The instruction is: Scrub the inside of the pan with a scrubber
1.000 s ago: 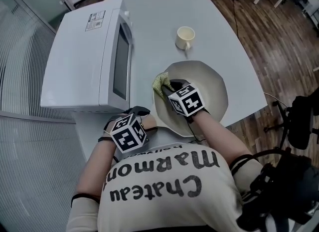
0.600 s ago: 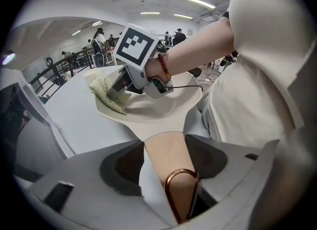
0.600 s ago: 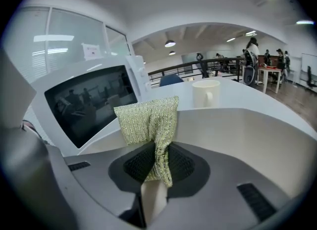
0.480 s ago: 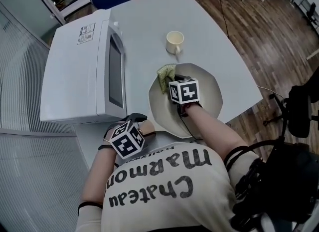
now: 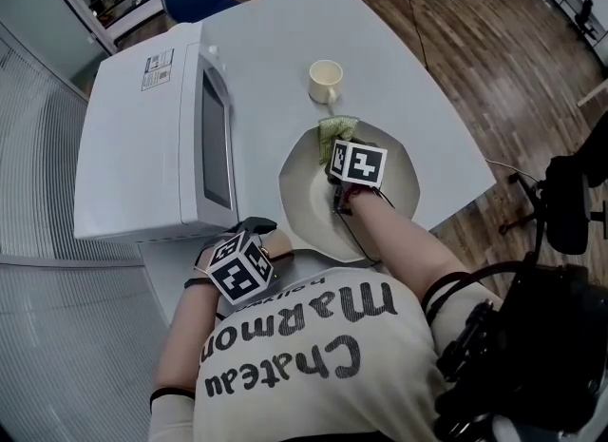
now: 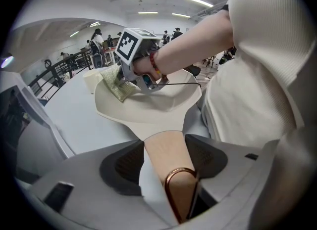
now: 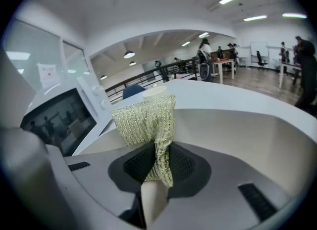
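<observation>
A cream pan [image 5: 309, 207] lies on the white table [image 5: 275, 41] in front of me. Its tan handle [image 6: 166, 157], which carries a copper ring, sits pinched between the pads of my left gripper [image 6: 163, 160], seen from above at the pan's near rim [image 5: 271, 240]. My right gripper [image 5: 338, 147] is inside the pan at its far rim, shut on a yellow-green mesh scrubber [image 5: 339, 129]. In the right gripper view the scrubber [image 7: 147, 117] stands up from the jaws [image 7: 157, 162] against the pan's wall [image 7: 237, 125].
A white microwave [image 5: 152, 136] stands close to the pan's left side. Just beyond the pan's far rim is a cream cup [image 5: 325, 79]. The table's edge runs close by on the right, with wooden floor below.
The right gripper has carried the scrubber from the pan's left rim round to its far rim and has rolled as it went. The left gripper has kept its hold on the handle.
</observation>
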### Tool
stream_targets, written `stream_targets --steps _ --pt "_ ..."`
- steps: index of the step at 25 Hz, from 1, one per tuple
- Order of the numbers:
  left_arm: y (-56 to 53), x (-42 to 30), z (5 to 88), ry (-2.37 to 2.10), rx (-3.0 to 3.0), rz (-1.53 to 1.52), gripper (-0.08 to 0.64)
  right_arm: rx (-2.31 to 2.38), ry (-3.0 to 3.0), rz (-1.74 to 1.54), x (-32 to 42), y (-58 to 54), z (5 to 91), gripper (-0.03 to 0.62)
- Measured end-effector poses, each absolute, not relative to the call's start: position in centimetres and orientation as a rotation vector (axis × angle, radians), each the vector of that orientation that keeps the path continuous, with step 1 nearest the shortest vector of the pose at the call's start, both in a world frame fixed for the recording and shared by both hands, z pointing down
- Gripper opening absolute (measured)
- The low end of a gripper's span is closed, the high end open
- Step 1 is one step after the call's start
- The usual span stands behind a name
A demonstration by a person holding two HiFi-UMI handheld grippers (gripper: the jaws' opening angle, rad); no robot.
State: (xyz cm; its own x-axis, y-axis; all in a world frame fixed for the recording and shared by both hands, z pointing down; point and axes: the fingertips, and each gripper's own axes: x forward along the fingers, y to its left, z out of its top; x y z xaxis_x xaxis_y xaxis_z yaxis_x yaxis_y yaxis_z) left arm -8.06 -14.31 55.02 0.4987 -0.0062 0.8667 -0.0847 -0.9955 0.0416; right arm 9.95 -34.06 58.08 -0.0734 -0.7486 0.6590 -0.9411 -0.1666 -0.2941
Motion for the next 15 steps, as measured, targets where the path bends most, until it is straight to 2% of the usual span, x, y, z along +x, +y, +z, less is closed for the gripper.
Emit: stream_targets --steps 15 --pt "-14.3 -8.0 55.0 -0.110 2.637 1.518 0.273 2.350 -1.487 1.620 16.8 -30.4 58.7 0.064"
